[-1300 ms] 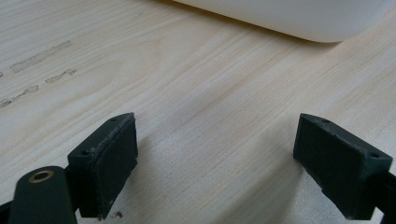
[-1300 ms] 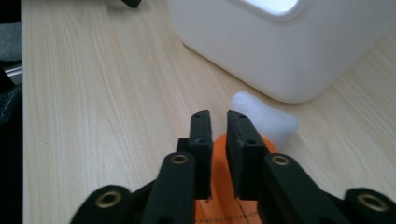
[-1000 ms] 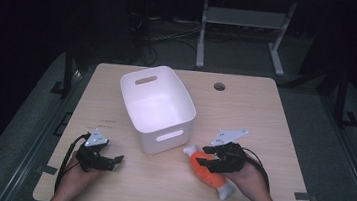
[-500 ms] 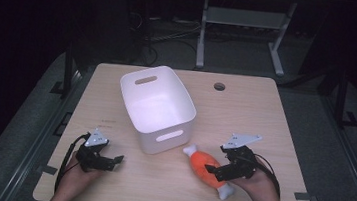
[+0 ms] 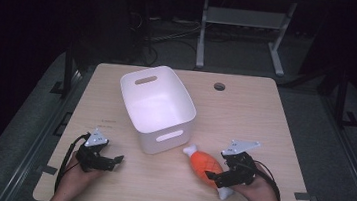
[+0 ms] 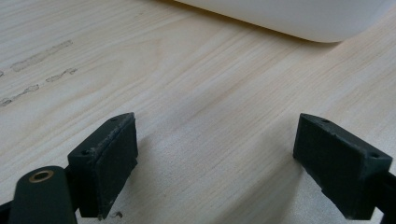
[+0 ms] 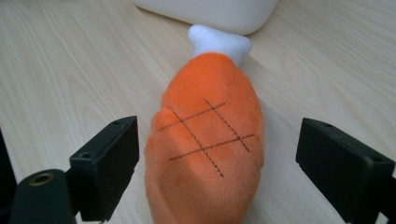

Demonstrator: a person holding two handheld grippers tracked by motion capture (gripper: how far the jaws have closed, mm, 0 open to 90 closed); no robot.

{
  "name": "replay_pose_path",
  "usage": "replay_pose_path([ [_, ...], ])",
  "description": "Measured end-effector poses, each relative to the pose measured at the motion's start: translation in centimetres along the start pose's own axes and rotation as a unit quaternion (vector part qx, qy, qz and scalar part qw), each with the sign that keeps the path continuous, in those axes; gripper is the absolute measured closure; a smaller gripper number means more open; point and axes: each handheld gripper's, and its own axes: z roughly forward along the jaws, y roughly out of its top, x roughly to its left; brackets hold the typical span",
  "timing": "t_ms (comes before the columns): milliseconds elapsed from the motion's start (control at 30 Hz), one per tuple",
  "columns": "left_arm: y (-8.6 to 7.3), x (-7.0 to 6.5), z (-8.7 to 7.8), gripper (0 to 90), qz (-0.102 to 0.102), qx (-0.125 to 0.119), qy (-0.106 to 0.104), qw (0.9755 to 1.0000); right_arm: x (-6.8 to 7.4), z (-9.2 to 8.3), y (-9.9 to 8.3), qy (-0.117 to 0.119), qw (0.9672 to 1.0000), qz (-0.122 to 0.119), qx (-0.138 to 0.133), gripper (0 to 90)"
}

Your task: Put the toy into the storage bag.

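Plush drumstick point(image 7: 210, 140), orange with a white bone end, lies on the wooden surface point(image 5: 265, 119) just beside the white bin point(image 5: 158, 108). Right gripper point(image 5: 214, 175) straddles its fat end, jaws having just been opening, now wide and clear of the fabric on both sides (the toy sits between them). Left gripper point(image 5: 119, 160) rests open over bare wood, near the bin, holding nothing.

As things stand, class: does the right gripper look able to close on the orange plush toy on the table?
Probably yes. The right gripper has just been opening, and the orange plush toy lies between its jaws with a gap on each side. Nothing stands between pads and toy; the white bin sits beyond it.
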Motion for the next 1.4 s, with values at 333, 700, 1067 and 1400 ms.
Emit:
replay_pose_path([
  [333, 0.0, 0.0, 0.0, 13.2, 0.000, 0.000, 0.000, 1.0000, 0.1, 2.0, -0.5, -0.004, 0.9998, 0.003, 0.017, 12.0],
  [700, 0.0, 0.0, 0.0, 13.1, 0.000, 0.000, 0.000, 1.0000, 0.6, 3.3, -0.6, 0.003, 0.9996, 0.004, 0.029, 9.1],
  [1067, 0.0, 0.0, 0.0, 13.1, 0.000, 0.000, 0.000, 1.0000, 0.9, 4.3, -0.8, -0.006, 0.9989, 0.001, 0.046, 8.8],
  [1400, 0.0, 0.0, 0.0, 13.1, 0.000, 0.000, 0.000, 1.0000, 0.7, 4.3, -1.0, -0.012, 0.9987, 0.001, 0.049, 15.9],
])
